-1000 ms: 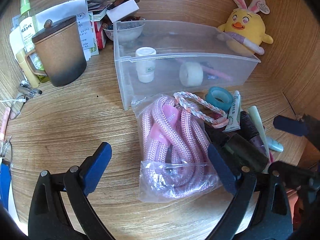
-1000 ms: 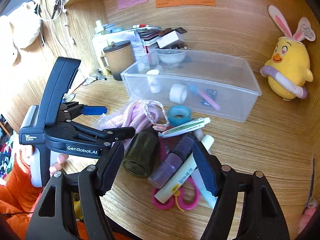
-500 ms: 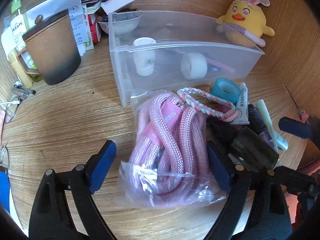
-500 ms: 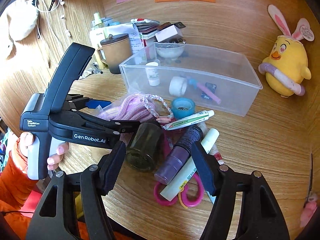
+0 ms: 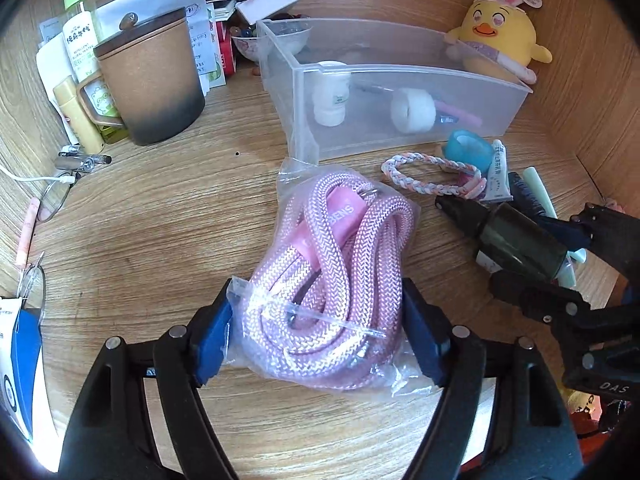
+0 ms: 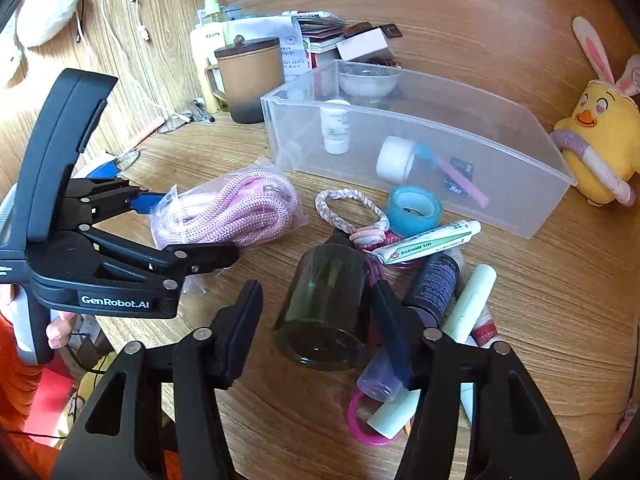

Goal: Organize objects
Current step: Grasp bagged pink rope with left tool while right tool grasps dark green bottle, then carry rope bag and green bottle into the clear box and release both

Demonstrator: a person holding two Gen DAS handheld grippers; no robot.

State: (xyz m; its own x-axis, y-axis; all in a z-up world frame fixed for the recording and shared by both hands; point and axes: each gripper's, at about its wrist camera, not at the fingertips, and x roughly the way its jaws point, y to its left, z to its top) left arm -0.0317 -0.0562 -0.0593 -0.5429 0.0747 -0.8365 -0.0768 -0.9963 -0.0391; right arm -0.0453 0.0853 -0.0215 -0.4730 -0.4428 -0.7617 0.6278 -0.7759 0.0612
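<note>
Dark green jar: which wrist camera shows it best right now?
Right wrist view: the dark green jar lies on its side, filling the centre between the closing right gripper's fingers. The left wrist view shows it small, near the right edge.

The pink scissors [image 6: 370, 424] are largely covered by a pale green tube [image 6: 460, 320] and the right tool [image 6: 320, 332]. The eyeglasses [image 5: 34, 280] are cut off at the left edge. Print on the white tube [image 6: 426, 242] is too small to be read.

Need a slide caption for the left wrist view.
Left gripper closing its jaws around the bagged pink rope beside the clear bin.
</note>
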